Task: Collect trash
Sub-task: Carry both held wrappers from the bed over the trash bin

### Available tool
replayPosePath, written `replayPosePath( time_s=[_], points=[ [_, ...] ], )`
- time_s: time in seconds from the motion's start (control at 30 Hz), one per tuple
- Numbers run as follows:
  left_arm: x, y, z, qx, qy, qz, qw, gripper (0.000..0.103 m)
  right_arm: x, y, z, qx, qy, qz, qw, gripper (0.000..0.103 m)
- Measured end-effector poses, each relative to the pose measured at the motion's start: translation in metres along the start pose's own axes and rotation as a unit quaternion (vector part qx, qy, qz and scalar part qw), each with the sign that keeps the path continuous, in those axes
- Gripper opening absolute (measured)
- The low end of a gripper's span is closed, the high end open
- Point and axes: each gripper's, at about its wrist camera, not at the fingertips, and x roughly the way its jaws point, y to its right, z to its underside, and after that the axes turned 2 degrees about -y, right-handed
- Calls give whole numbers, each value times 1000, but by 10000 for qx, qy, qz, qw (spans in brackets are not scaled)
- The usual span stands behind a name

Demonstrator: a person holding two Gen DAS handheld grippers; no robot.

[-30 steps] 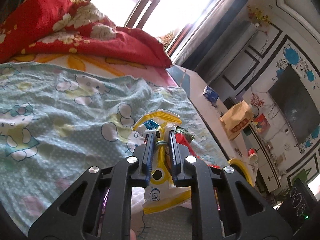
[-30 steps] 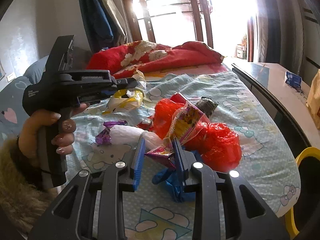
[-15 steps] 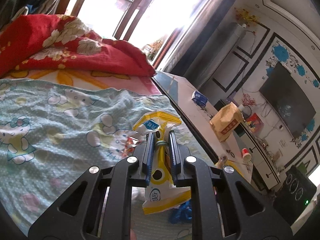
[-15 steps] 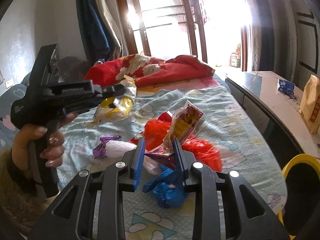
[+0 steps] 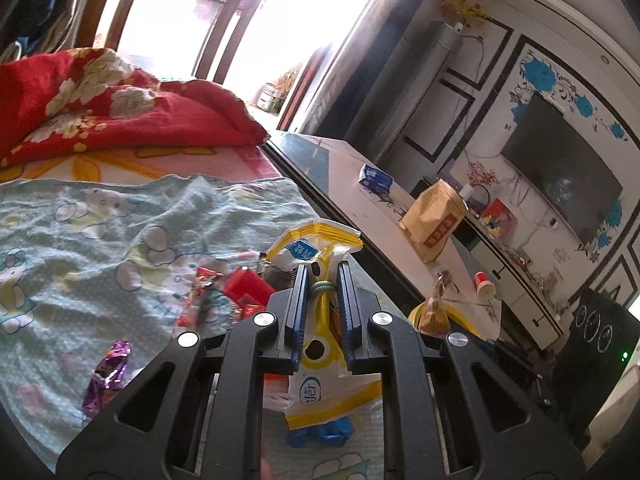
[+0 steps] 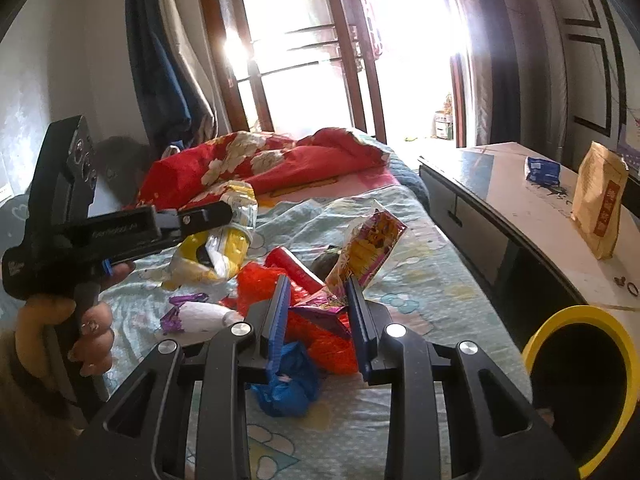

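Observation:
My left gripper point(image 5: 322, 280) is shut on a yellow and white snack bag point(image 5: 330, 396), which sticks out above and below the fingers. The right wrist view shows that gripper point(image 6: 224, 212) raised over the bed in a person's hand point(image 6: 90, 328), the bag point(image 6: 216, 252) dangling from it. My right gripper point(image 6: 316, 292) is shut on a purple and yellow wrapper point(image 6: 372, 240) held above the trash pile. Under it lie a red plastic bag point(image 6: 324, 340), a blue bag point(image 6: 288, 388) and a purple and white wrapper point(image 6: 192, 314). A yellow-rimmed bin point(image 6: 560, 314) stands at the bed's right edge.
A red floral quilt point(image 6: 260, 164) is bunched at the far end of the bed. Right of the bed runs a long white cabinet point(image 6: 516, 196) with a brown paper bag point(image 6: 600, 216) and a blue packet point(image 6: 542, 170). A TV point(image 5: 560, 180) hangs on the wall.
Both grippers have risen and swung right with their wrappers still held. The trash pile has come into the left view, and the yellow bin shows more in the right view.

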Motion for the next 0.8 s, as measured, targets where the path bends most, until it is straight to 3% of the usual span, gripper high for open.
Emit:
replayPosePath(
  time_s=[0.8],
  points=[
    [48,93,20,911,-469,464,9937,9,-35,88,2,758,143,686,9947,28]
  ],
)
